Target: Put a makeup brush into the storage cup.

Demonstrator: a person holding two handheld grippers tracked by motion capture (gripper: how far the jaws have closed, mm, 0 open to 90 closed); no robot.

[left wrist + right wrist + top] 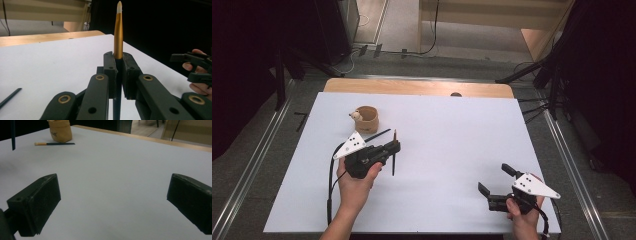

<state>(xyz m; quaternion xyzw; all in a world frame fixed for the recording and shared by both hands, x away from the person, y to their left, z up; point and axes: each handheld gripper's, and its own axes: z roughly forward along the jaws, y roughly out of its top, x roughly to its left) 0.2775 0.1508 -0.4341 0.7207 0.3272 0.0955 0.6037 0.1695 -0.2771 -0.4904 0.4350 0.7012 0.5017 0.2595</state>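
Left gripper (395,145) pinches a brush (394,156) mid-shaft above the counter (452,130), long axis across its jaws, pouch (367,119) just beyond it; right gripper (495,179) spread, empty, well apart.

White-topped table (452,150), wood edge at far side. On it: tan cloth cup (367,119) near far-left w/ a dark brush (53,144) lying just beside it. Rest of top bare.
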